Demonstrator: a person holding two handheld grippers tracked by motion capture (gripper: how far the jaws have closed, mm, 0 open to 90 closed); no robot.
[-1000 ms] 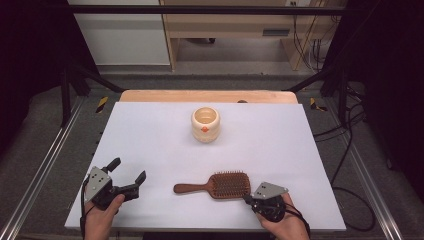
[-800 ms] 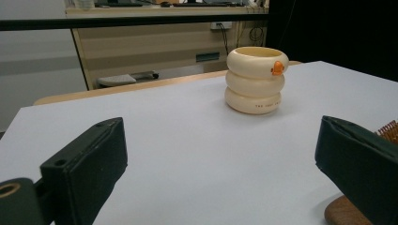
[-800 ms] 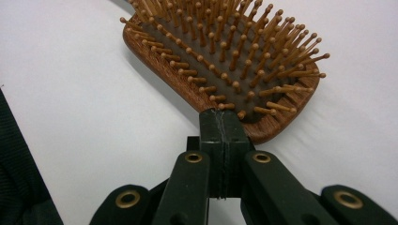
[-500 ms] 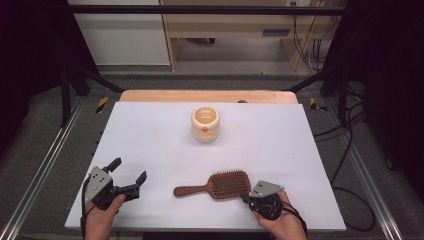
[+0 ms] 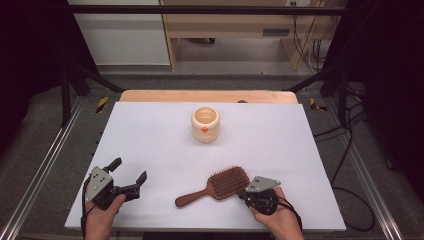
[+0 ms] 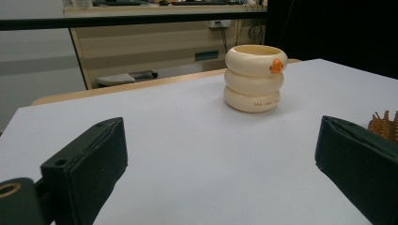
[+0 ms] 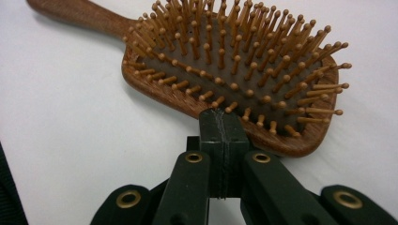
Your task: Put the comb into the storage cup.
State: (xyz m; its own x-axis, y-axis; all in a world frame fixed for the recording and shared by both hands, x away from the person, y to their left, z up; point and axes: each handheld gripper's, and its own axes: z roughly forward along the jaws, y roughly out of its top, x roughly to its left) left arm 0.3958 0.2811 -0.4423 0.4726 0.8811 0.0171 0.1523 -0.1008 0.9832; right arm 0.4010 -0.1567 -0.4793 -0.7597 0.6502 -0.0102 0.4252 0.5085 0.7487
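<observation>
A brown wooden paddle hairbrush (image 5: 229, 181) lies bristles up near the table's front edge, its handle pointing left. My right gripper (image 5: 245, 193) is at the brush head's right edge. In the right gripper view the brush (image 7: 234, 61) is close up, and the right gripper (image 7: 221, 122) has its jaws pressed together with nothing between them, their tips at the brush's wooden rim. My left gripper (image 5: 129, 170) sits at the front left, open and empty. Between its wide-apart jaws, the left gripper (image 6: 220, 159) looks toward a cream ringed cup (image 6: 255, 79) with an orange dot. The cup (image 5: 205, 124) stands upright at the table's centre back.
The white table top (image 5: 150, 130) has a wooden strip (image 5: 207, 96) along its far edge. Metal rails (image 5: 45, 165) run down both sides. Cables (image 5: 350, 165) lie on the floor at the right. Bare surface lies between the cup and the brush.
My right gripper has edged slightly left, closer to the brush head. The brush, the cup and the left gripper have stayed in place.
</observation>
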